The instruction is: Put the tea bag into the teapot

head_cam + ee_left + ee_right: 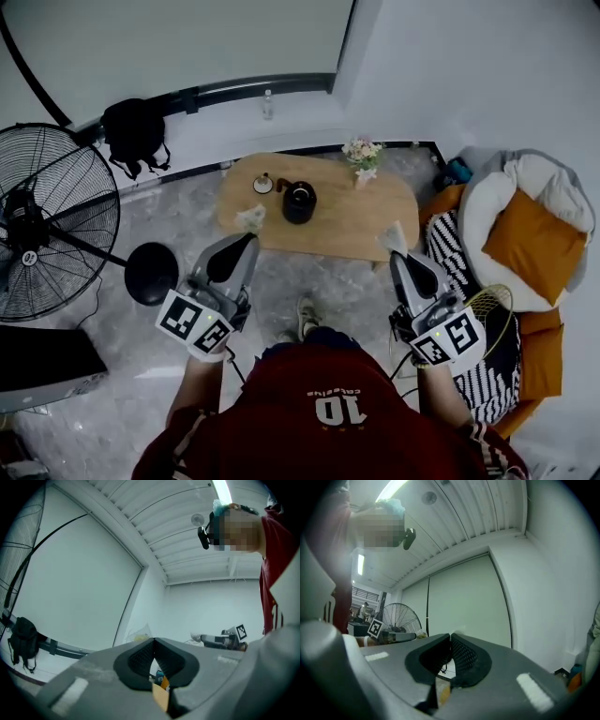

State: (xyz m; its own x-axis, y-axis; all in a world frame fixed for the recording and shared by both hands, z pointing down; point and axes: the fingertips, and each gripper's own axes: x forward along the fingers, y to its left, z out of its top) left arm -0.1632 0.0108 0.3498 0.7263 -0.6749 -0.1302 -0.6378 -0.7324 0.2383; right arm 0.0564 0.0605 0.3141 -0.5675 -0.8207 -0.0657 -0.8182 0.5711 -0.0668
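Observation:
A black teapot [299, 202] stands with no lid on a low wooden table [375, 216] across the floor from me; a small white dish [263, 184] lies beside it. I hold both grippers raised, well short of the table. My left gripper [246, 236] [153, 639] is shut on a translucent tea bag packet [251, 218] [138, 633] with yellowish contents, which sticks out past its tips. My right gripper [396, 253] [450, 634] is shut on a pale scrap of wrapper [397, 237] [458, 631].
A small vase of flowers [363, 155] stands at the table's far edge. A large floor fan [47, 216] and a black round stool [150, 272] stand at left. A seat with an orange cushion [534, 239] is at right. A black bag [134, 131] leans on the wall.

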